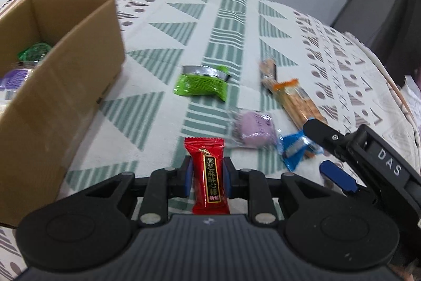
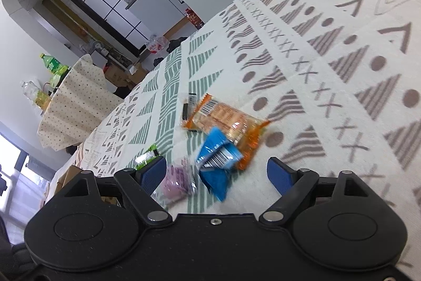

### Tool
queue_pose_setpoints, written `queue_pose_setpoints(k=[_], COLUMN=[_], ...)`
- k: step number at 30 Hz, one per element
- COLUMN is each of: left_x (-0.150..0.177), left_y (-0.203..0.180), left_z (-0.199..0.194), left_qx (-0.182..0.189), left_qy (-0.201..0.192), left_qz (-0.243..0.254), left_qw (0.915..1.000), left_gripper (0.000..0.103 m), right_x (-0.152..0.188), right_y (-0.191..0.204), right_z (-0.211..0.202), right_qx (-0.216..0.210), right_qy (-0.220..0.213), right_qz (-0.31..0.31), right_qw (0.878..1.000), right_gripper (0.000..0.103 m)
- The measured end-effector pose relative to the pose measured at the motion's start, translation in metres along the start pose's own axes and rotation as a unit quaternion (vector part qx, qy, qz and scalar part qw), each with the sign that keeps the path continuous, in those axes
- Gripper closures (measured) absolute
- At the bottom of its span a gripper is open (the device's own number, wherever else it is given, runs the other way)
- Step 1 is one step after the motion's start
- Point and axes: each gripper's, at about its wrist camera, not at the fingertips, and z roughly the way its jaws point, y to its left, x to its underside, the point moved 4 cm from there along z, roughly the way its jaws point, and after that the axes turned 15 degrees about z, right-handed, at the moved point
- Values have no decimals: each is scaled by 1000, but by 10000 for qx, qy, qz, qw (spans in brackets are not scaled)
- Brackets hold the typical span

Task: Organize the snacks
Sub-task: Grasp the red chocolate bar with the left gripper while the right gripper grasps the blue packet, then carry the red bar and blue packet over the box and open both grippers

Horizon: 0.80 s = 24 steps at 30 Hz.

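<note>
Left wrist: glossy red candy wrapper [image 1: 208, 175] beside matte cardboard box [image 1: 65, 75].

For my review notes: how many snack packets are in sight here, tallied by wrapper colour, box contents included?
Red: 1, the red candy clamped in the left gripper
Green: 2, green packet on the cloth, green wrapper in the cardboard box
Purple: 2, purple snack on the cloth, purple packet in the box
Blue: 1, blue packet
Orange: 2, orange packet, orange pack behind it
Total: 8
</note>
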Motion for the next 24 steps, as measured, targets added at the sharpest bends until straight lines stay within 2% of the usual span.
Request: queue_pose_setpoints(k=[11, 13, 15, 17, 24], left_x=[-5, -6, -7, -9, -13], left_y=[28, 29, 28, 27, 25], left_z=[5, 6, 6, 4, -11], left_qx=[-217, -233, -212, -214, -73], left_qy=[-1, 0, 0, -38, -215], left_qz=[-436, -448, -453, -440, -437], left_qw=[9988, 9987, 9987, 9988, 9988], left_gripper=[81, 81, 81, 81, 81], right_x=[5, 4, 4, 4, 11], right_y=[15, 15, 14, 13, 14], right_z=[22, 24, 24, 24, 12], right_qx=[173, 220, 286, 339, 323], right_qy=[-118, -153, -135, -83, 12], right_qz=[-427, -510, -554, -616, -669], right_qw=[9989, 9983, 9980, 9975, 9972], right_gripper=[20, 31, 51, 62, 69])
